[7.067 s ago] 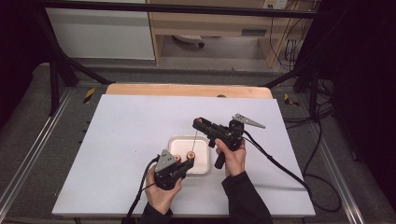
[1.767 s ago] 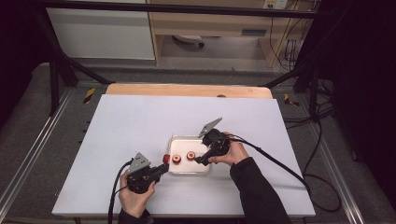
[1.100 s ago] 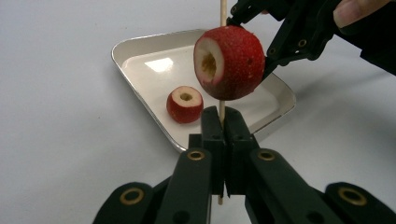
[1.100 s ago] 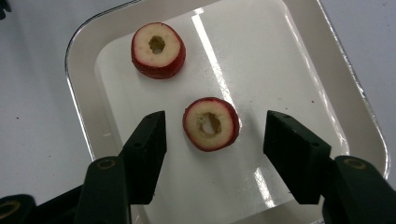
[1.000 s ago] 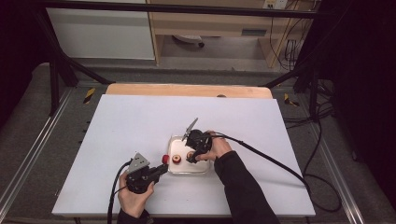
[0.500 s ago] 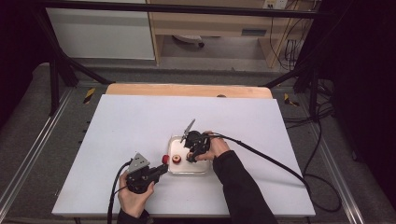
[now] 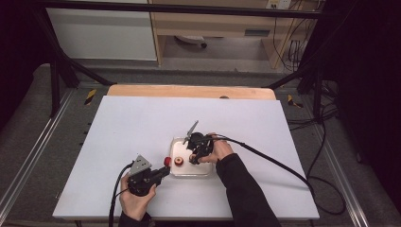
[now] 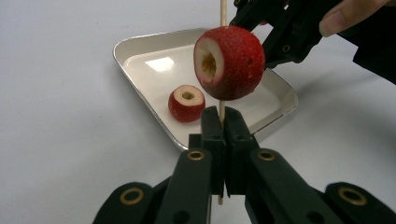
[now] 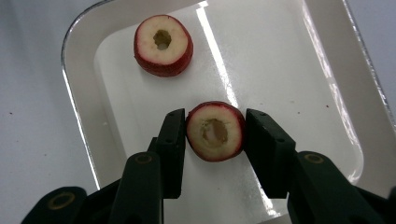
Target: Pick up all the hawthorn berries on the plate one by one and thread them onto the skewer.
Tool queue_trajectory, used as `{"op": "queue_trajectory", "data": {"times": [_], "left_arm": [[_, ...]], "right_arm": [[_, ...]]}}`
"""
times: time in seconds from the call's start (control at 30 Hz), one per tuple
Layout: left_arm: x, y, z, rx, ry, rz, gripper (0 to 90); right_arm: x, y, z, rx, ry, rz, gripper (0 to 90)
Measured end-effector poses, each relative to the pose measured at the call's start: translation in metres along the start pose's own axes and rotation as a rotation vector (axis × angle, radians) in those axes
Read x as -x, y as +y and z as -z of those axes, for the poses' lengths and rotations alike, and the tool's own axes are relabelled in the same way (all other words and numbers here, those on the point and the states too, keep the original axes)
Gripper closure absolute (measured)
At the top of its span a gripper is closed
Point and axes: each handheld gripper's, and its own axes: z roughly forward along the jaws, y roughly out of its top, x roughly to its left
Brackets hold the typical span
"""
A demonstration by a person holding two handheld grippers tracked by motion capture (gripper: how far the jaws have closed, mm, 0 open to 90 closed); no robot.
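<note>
My left gripper [image 8: 223,123] is shut on a thin wooden skewer [image 8: 223,9] that carries a cored red fruit [image 8: 229,63]. In the high view this gripper [image 7: 163,171] sits at the front left corner of the shallow white tray [image 7: 176,140], with the skewered fruit [image 7: 167,161] just above it. My right gripper [image 9: 215,133] reaches down into the tray [image 9: 289,70], its jaws pressed on both sides of a second cored red fruit [image 9: 215,132]. A third cored fruit [image 9: 163,44] lies loose on the tray floor, also visible in the left gripper view [image 8: 187,102].
The tray stands near the front middle of a white table [image 7: 142,123]. A wooden strip [image 7: 189,91] runs along the far edge. The right gripper's cable [image 7: 283,165] trails off to the right across the table.
Since 7 s ago the grippers have parted. The left one went to the tray's front left corner. The right one moved left and down into the tray, onto a fruit.
</note>
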Motion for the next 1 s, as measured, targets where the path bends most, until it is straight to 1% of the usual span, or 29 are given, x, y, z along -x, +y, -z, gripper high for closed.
{"op": "queue_trajectory", "data": {"times": [0.17, 0.3, 0.33, 0.4, 0.47, 0.53, 0.6, 0.63, 0.67, 0.7, 0.83, 0.87, 0.9, 1.0], "left_arm": [[0.002, 0.0, 0.0, 0.006, -0.005, 0.003, 88.7], [0.004, 0.0, -0.001, 0.007, -0.008, -0.004, 88.7], [0.004, 0.0, -0.001, 0.008, -0.003, -0.009, 88.7], [0.006, 0.0, -0.003, 0.008, -0.012, -0.01, 88.7], [0.008, 0.0, -0.005, 0.01, -0.015, -0.015, 88.7], [0.011, 0.001, -0.007, 0.013, -0.017, -0.024, 88.7], [0.015, 0.001, -0.009, 0.014, -0.021, -0.032, 88.7], [0.016, 0.002, -0.01, 0.013, -0.022, -0.037, 88.7], [0.018, 0.002, -0.011, 0.016, -0.024, -0.036, 88.7], [0.019, 0.002, -0.012, 0.017, -0.025, -0.04, 88.7], [0.024, 0.003, -0.015, 0.018, -0.028, -0.049, 88.7], [0.025, 0.003, -0.016, 0.02, -0.029, -0.051, 88.7], [0.026, 0.004, -0.017, 0.021, -0.032, -0.052, 88.7], [0.03, 0.005, -0.021, 0.02, -0.036, -0.055, 88.7]], "right_arm": [[-0.002, -0.006, 0.013, 0.062, -0.002, -0.048, 59.8], [-0.001, -0.017, 0.028, 0.172, 0.013, -0.106, 59.8], [-0.001, -0.021, 0.032, 0.2, 0.02, -0.128, 59.8], [0.0, -0.03, 0.039, 0.262, 0.024, -0.166, 59.8], [-0.001, -0.038, 0.045, 0.329, 0.029, -0.211, 59.9], [-0.001, -0.047, 0.05, 0.4, 0.039, -0.247, 59.9], [-0.001, -0.055, 0.055, 0.479, 0.048, -0.29, 59.9], [-0.001, -0.059, 0.058, 0.522, 0.055, -0.322, 59.9], [-0.001, -0.067, 0.063, 0.614, 0.079, -0.378, 59.9], [-0.001, -0.067, 0.063, 0.614, 0.079, -0.378, 59.9], [0.0, -0.08, 0.071, 0.785, 0.124, -0.48, 59.9], [0.0, -0.085, 0.074, 0.855, 0.141, -0.525, 59.9], [0.0, -0.085, 0.074, 0.855, 0.141, -0.525, 59.9], [0.001, -0.09, 0.077, 0.935, 0.159, -0.57, 59.9]]}}
